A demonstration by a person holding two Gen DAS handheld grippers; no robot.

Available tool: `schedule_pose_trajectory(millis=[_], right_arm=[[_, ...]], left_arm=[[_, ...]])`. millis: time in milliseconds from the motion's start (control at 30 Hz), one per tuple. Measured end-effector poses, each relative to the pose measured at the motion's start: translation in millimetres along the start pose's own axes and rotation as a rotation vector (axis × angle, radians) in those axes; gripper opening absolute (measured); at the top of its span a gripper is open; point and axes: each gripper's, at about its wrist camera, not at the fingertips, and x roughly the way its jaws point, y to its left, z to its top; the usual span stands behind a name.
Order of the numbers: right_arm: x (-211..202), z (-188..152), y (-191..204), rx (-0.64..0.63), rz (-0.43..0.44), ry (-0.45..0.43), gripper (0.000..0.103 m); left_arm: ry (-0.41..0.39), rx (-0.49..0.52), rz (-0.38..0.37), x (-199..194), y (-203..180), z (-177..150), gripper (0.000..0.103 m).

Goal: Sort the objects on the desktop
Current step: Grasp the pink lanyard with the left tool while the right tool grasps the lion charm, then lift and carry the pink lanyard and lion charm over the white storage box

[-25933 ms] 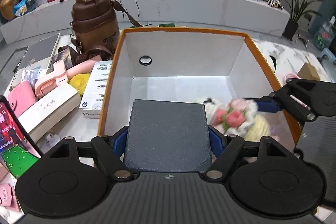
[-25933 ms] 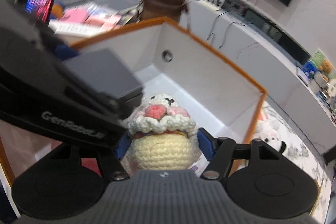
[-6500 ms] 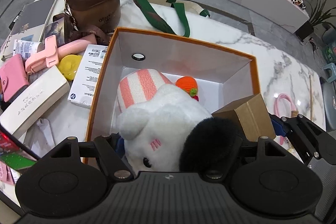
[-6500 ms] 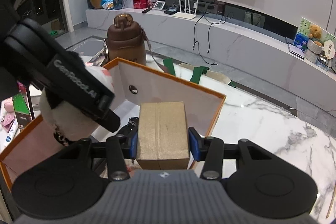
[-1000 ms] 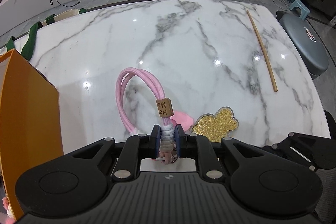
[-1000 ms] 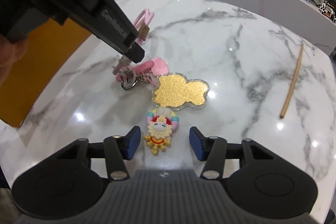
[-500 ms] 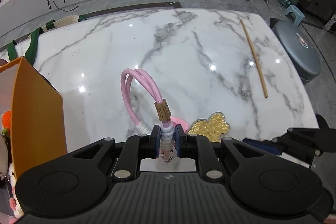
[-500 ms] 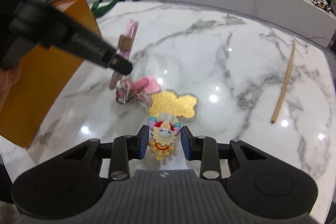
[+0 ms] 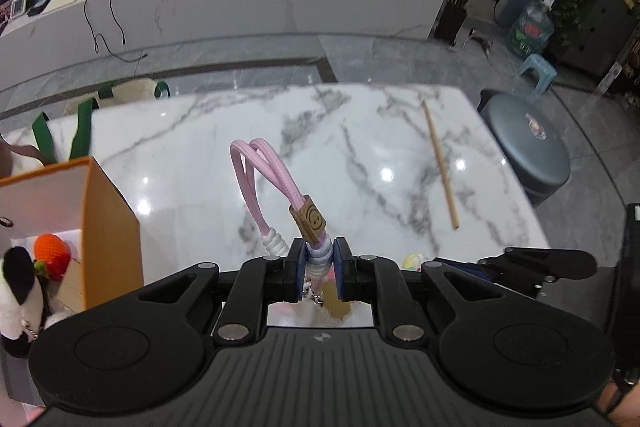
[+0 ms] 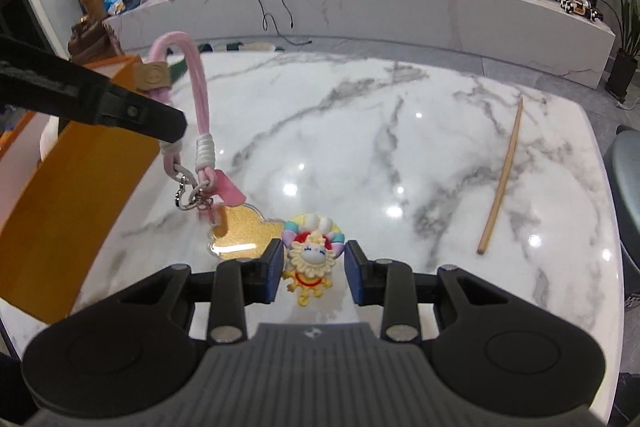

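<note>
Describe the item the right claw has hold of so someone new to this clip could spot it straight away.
Start at the white marble table and find the right claw at its near edge. Between its blue pads sits a small cartoon charm, a cream lion-like face with a pastel rainbow mane. Unlike the flat gold glitter charm just to its left, which hangs from the pink cord, it is multicoloured and has a face.

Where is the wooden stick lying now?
The wooden stick lies on the marble table, on the right in both wrist views, apart from the gold charm.
</note>
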Motion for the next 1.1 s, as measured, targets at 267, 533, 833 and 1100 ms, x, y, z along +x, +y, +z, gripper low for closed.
schedule_pose_trajectory(millis=[267,533,833,1100], right_arm=[[-16,9,3,0.005,-0.003,-0.041,0.035],[-34,22,17,-0.009,-0.011,-0.089,0.035],[-46,39,51,-0.045,0.001,-0.132,0.035],[-55,48,88,-0.098,0.021,-0.161,0.035]], left_arm=[[-0.053,0.023,-0.012,-32,-9,3,0.016],[-0.092,0.014,-0.018,-54,-6,3,0.016],[-0.136,0.000,-0.024,-87,4,-1,0.016],[-0.211,0.013,0.006,-127,16,-7,0.016]])
